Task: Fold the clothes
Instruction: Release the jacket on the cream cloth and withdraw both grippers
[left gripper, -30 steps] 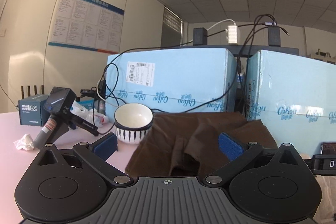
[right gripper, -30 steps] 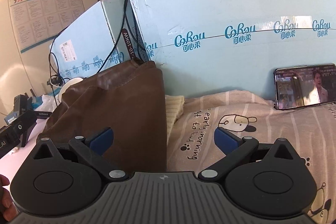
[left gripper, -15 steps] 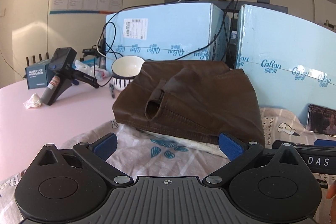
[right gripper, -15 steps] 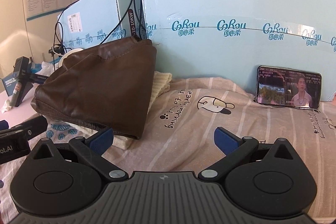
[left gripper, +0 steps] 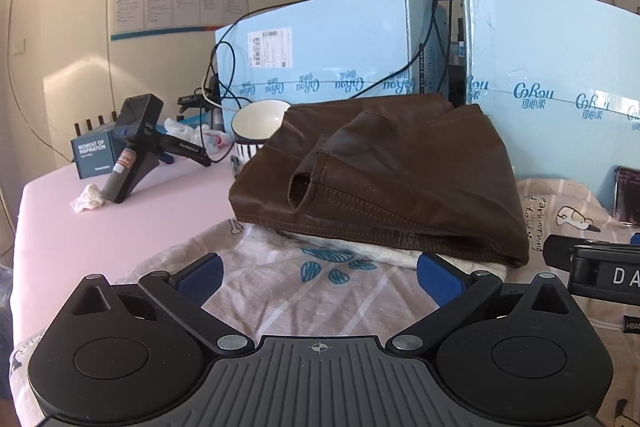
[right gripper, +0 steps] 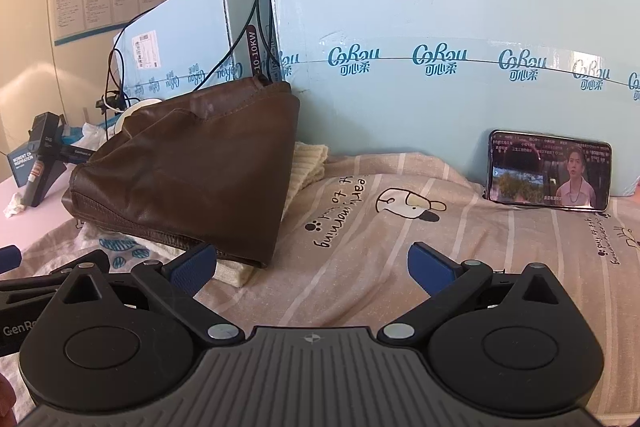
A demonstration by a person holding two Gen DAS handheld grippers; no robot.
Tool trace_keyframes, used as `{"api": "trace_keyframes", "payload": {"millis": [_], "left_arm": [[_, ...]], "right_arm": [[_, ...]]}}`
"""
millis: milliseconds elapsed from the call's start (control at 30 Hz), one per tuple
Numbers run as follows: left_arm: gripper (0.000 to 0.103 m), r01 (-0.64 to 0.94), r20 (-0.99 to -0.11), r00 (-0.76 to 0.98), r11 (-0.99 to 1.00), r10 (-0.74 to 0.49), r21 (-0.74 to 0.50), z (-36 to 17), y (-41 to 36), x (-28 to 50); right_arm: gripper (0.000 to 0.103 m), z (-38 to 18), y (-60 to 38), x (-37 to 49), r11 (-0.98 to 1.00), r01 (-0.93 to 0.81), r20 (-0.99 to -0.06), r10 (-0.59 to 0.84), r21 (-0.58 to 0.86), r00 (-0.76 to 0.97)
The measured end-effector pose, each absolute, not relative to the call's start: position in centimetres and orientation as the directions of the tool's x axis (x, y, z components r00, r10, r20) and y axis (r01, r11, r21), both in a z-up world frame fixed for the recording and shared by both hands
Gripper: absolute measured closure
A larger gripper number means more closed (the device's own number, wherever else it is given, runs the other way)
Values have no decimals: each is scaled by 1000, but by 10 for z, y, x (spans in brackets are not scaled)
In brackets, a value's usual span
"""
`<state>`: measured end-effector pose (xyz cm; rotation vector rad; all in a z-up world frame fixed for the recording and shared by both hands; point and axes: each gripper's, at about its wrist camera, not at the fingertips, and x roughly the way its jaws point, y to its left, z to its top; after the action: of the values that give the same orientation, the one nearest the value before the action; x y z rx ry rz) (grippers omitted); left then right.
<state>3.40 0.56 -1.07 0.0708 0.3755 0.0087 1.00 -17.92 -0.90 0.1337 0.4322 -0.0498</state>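
Observation:
A folded brown leather garment (left gripper: 400,179) lies on top of a cream knit piece (right gripper: 306,163) at the back of the table; it also shows in the right wrist view (right gripper: 192,171). A beige striped cloth with cartoon prints (right gripper: 380,227) is spread flat in front of it, and it shows in the left wrist view (left gripper: 312,279). My left gripper (left gripper: 318,275) is open and empty above that cloth, short of the brown garment. My right gripper (right gripper: 312,265) is open and empty over the cloth, just right of the brown garment.
Light blue boxes (right gripper: 440,27) stand along the back. A phone (right gripper: 550,177) playing video leans against them. A bowl (left gripper: 260,123), a black handheld device (left gripper: 136,143), a small blue box (left gripper: 92,155) and a crumpled tissue (left gripper: 88,197) sit on the pink table (left gripper: 120,235) at the left.
Both grippers have pulled back from the brown garment and tilted downward, so the patterned cloth now fills the foreground. Both stayed open and empty.

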Motion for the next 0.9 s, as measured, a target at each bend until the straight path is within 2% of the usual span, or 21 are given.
{"api": "trace_keyframes", "payload": {"millis": [100, 167, 333, 700, 900], "left_arm": [[0, -41, -297, 953, 997, 60, 69, -10, 8, 31], [0, -39, -304, 951, 997, 58, 71, -11, 8, 33], [0, -24, -361, 932, 998, 46, 66, -15, 8, 42], [0, -44, -303, 951, 998, 56, 47, -13, 11, 32], [0, -45, -300, 952, 998, 56, 44, -12, 11, 32]], "right_arm": [[0, -11, -179, 5, 988, 88, -359, -39, 123, 932], [0, -14, -179, 4, 989, 91, -328, -47, 119, 943], [0, -17, -176, 11, 992, 49, -361, -4, 115, 933], [0, -15, -174, 9, 993, 29, -347, 12, 112, 938], [0, -15, -174, 11, 993, 20, -358, 24, 118, 933]]}}
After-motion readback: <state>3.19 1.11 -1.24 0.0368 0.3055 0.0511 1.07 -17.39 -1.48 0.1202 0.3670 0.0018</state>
